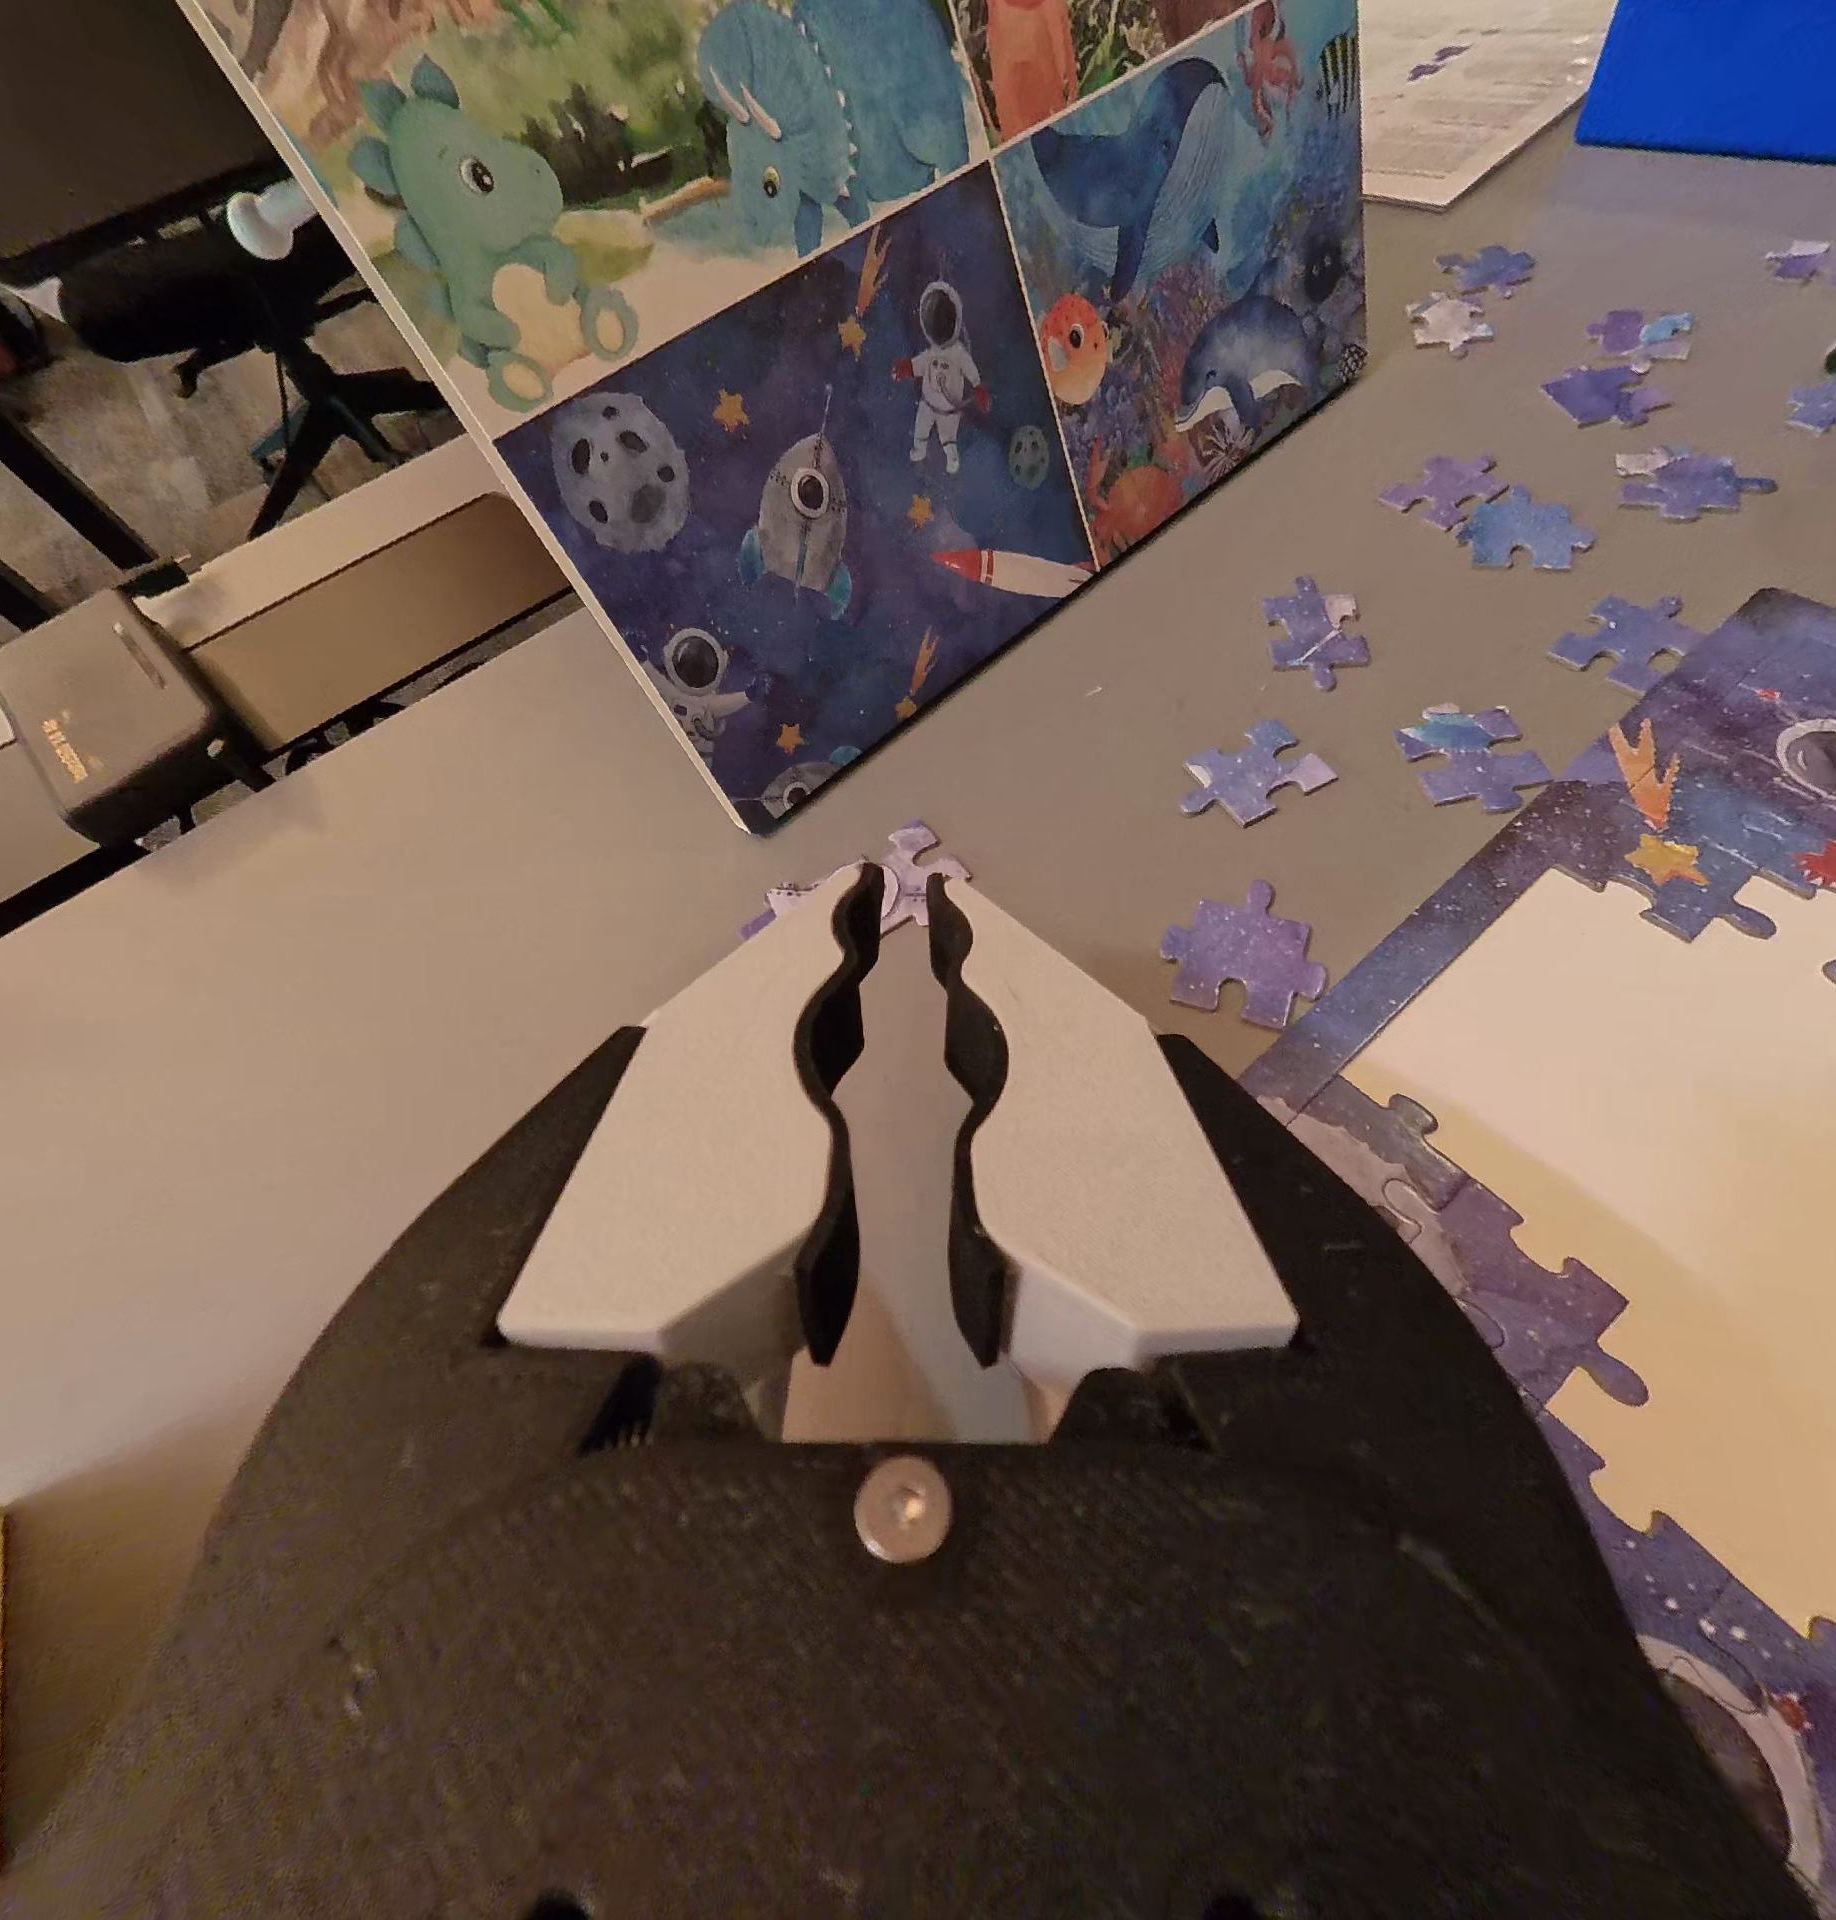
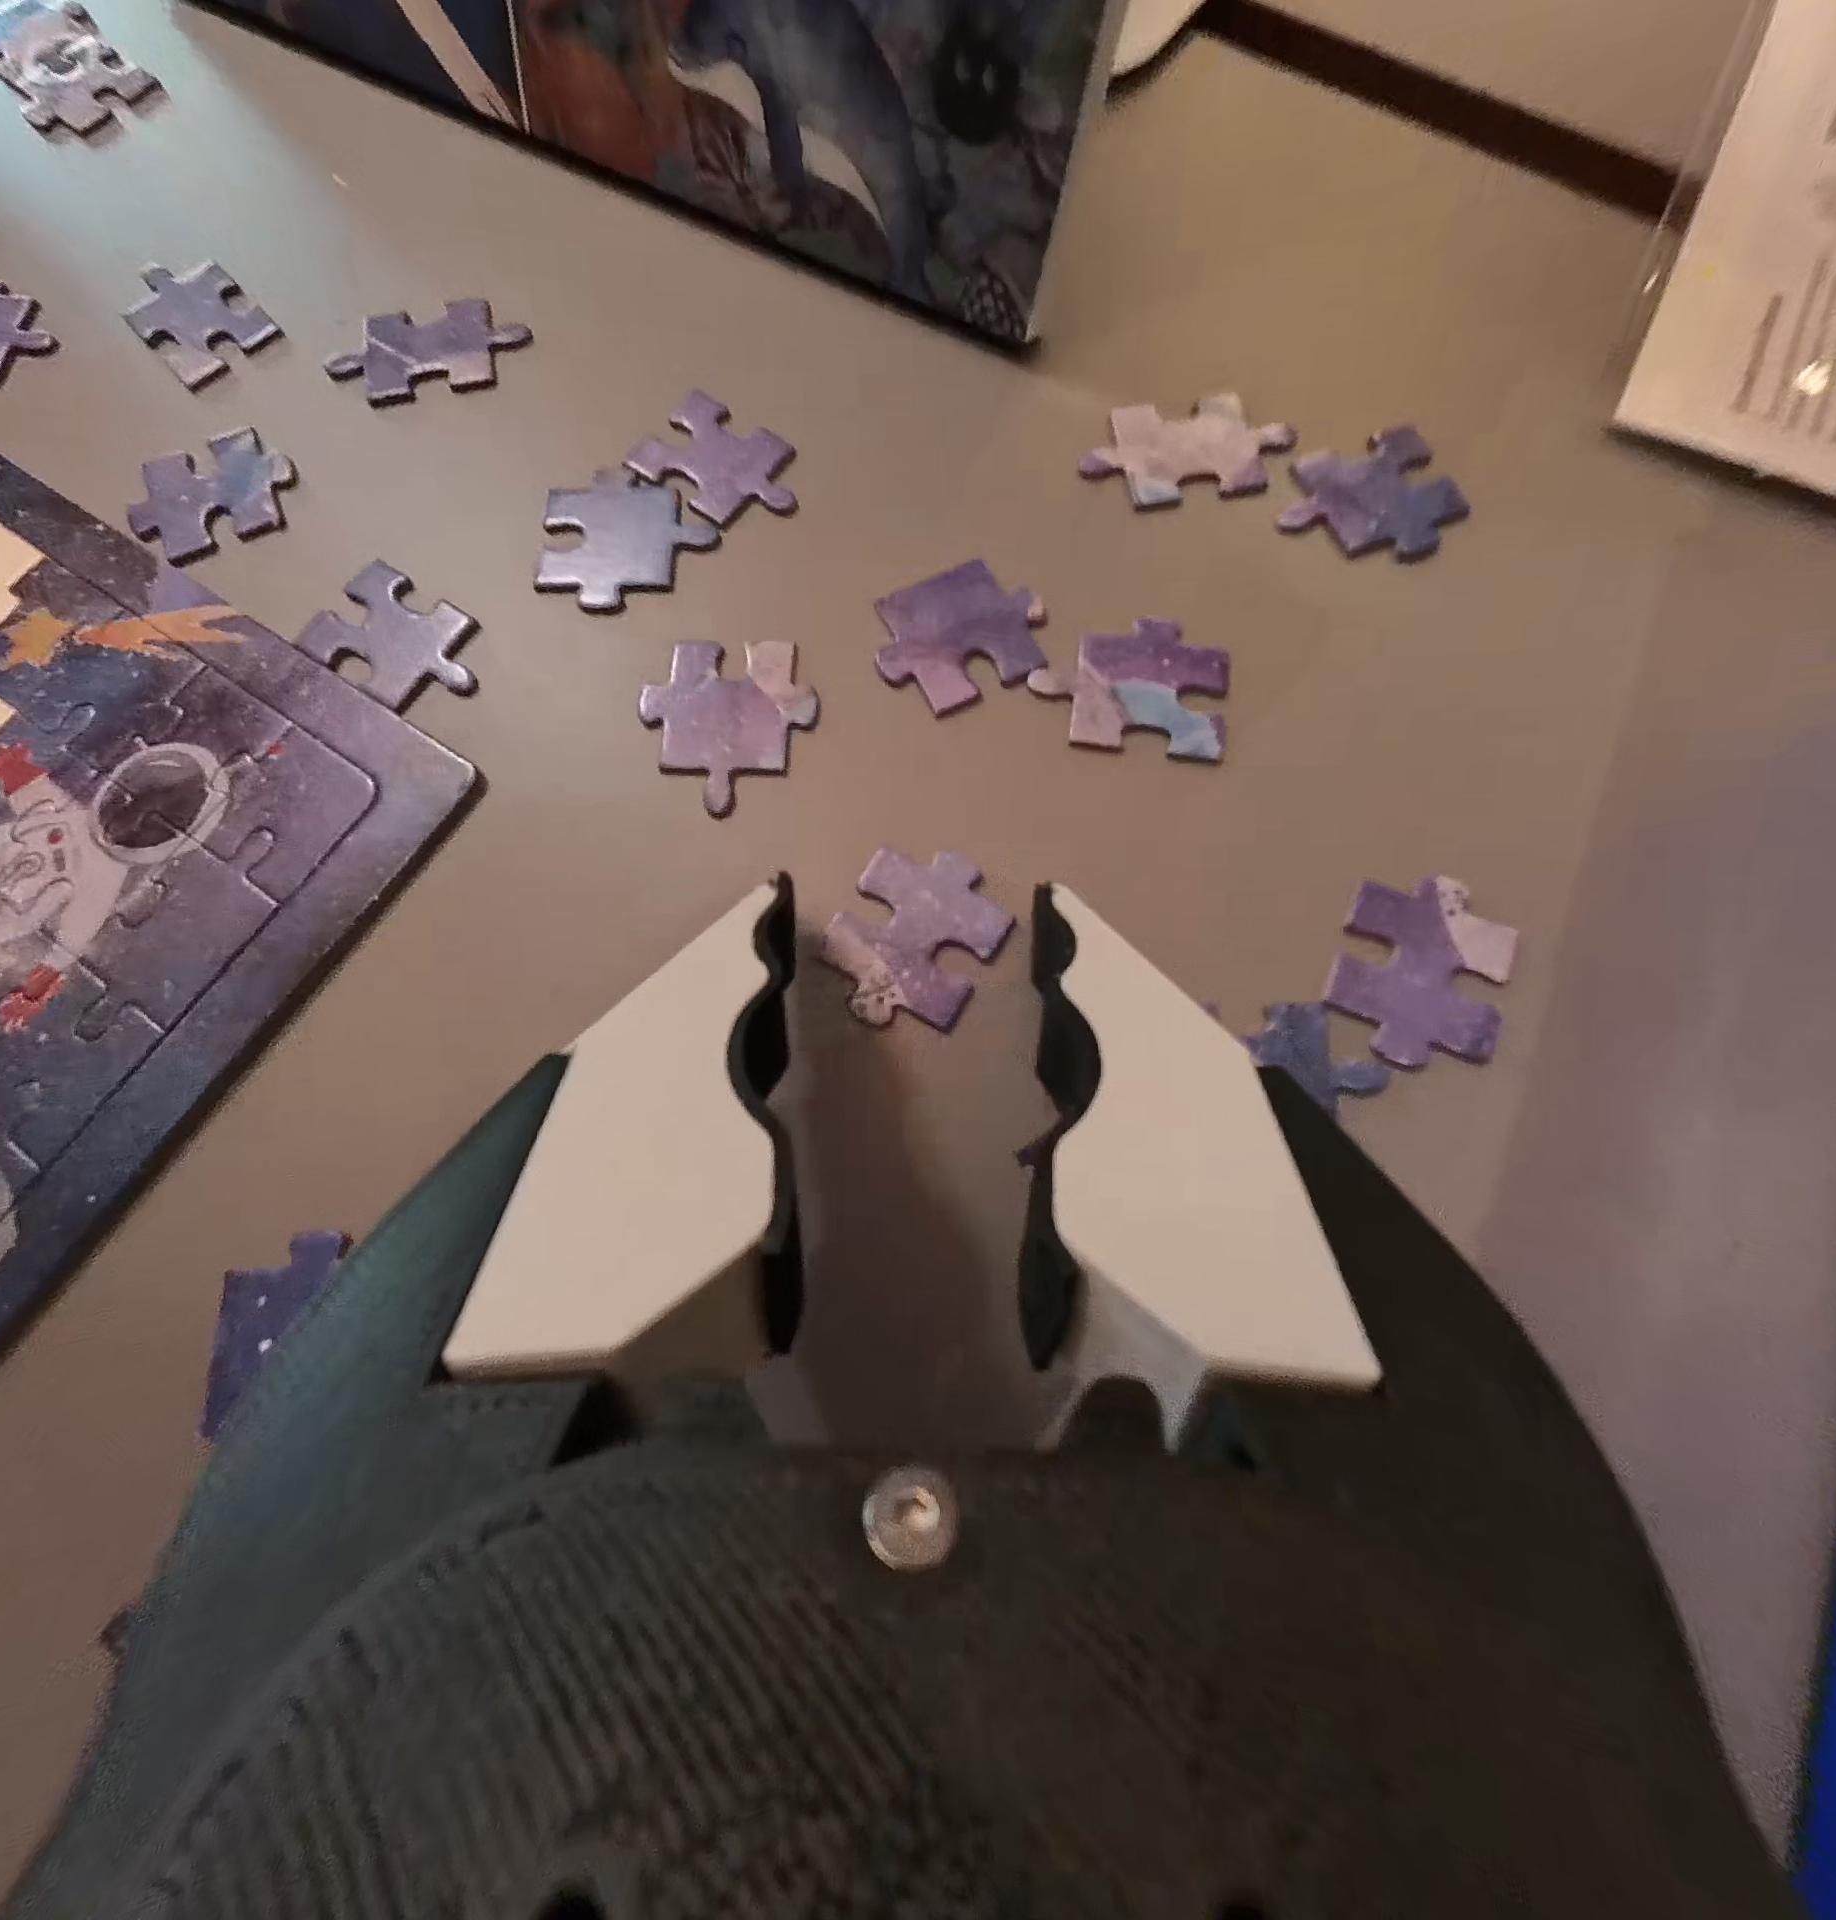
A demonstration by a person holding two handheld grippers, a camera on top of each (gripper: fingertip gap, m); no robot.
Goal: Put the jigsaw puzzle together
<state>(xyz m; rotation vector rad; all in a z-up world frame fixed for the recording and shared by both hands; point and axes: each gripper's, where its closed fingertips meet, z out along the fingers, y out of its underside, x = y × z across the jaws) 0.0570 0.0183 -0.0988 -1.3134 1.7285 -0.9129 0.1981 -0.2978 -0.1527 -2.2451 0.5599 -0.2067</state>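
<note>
Left gripper: upright picture box is blocking passage just ahead; bare grey surface is lying open to its left; puzzle board is closing off its right. Right gripper: loose puzzle pieces are lying scattered ahead and on both sides, one piece sitting between its parted fingertips untouched; bare surface is stretching open far right; the box corner is standing farther ahead.

— What's at your left gripper?
— A pale lilac puzzle piece, flat on the table, just beyond the nearly closed tips, near the puzzle box.
— And your right gripper?
— A purple piece lies flat between the spread fingers, untouched, farther from that box.
</note>
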